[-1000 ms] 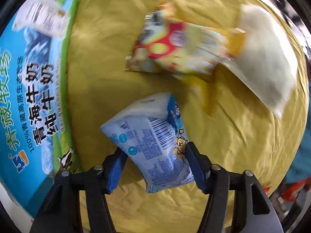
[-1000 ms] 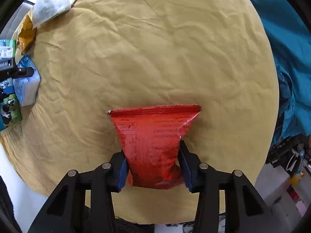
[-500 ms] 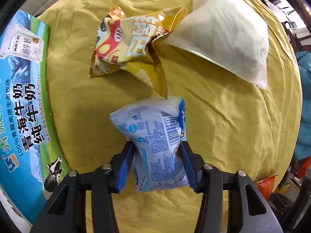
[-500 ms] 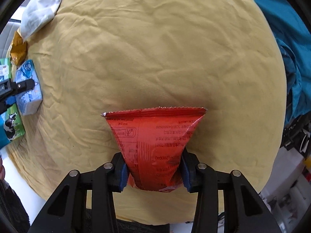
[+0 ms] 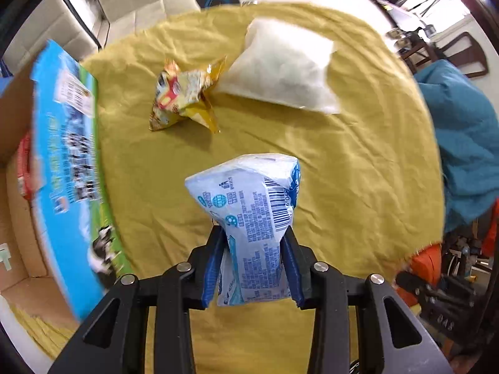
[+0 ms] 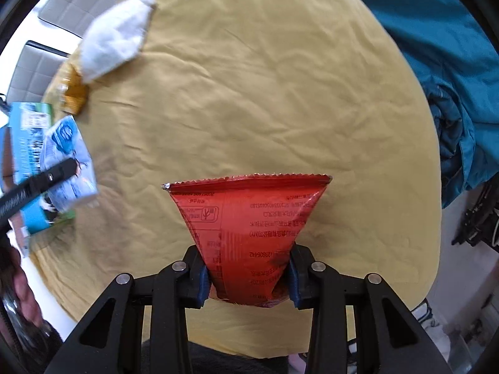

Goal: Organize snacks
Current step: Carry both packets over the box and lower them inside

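both grippers point(image 5: 252, 268) point(image 6: 248, 275) have black arms, silver screws, blue pads point(image 5: 212, 268), perhaps rubber.

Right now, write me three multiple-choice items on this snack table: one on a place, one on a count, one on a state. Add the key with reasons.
1. Where does the white bag lie?
A. inside the carton
B. on the yellow cloth, beside the yellow snack packet
C. on the teal fabric

2. How many packets lie loose on the cloth, in no gripper?
A. two
B. four
C. none

3. What is the state of the right gripper?
A. open and bare
B. shut on the red packet
C. shut on a blue packet

Key: 1 B, the bag lies on the cloth with its corner at the yellow packet. 2 A, only the white bag and the yellow packet lie loose. 3 B, its pads pinch the red packet's lower end.
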Action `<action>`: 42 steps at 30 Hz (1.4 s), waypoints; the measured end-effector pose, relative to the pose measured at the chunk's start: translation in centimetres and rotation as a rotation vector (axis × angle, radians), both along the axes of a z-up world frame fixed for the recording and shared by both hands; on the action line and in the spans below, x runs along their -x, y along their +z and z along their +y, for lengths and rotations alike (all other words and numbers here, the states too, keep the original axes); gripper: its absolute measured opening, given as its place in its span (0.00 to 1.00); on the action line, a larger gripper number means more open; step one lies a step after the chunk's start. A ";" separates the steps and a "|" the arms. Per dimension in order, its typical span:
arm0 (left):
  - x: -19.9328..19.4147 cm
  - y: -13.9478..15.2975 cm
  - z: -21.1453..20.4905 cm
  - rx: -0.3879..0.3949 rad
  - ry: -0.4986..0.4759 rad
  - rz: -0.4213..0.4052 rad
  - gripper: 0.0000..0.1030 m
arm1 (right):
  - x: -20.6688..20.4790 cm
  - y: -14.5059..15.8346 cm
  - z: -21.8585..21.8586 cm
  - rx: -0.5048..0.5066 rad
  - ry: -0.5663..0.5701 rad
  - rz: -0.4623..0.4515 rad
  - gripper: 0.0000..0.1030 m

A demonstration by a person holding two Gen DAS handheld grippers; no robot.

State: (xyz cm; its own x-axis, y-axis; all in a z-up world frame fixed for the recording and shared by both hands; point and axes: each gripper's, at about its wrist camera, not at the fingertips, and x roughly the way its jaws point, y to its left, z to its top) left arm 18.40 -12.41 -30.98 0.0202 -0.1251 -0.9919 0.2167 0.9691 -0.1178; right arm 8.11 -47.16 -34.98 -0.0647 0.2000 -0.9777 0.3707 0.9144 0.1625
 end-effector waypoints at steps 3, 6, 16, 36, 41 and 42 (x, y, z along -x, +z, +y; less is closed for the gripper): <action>0.1 3.9 1.5 0.037 0.020 -0.046 0.33 | -0.4 3.0 1.0 -0.022 0.003 -0.056 0.39; -0.5 7.6 2.8 0.083 0.053 -0.085 0.33 | -1.2 5.9 2.7 -0.052 0.022 -0.110 0.39; -0.6 13.3 12.4 0.096 0.203 -0.183 0.33 | -6.9 13.5 16.5 -0.121 0.208 -0.256 0.39; -9.6 5.8 35.3 -0.031 0.363 -0.097 0.33 | -17.2 7.8 43.9 -0.069 0.393 -0.160 0.39; -12.5 0.9 36.6 -0.050 0.327 -0.033 0.33 | -18.8 2.4 46.3 -0.019 0.401 -0.086 0.39; -13.0 0.1 36.6 -0.052 0.317 -0.021 0.33 | -19.0 1.6 46.6 -0.012 0.409 -0.076 0.39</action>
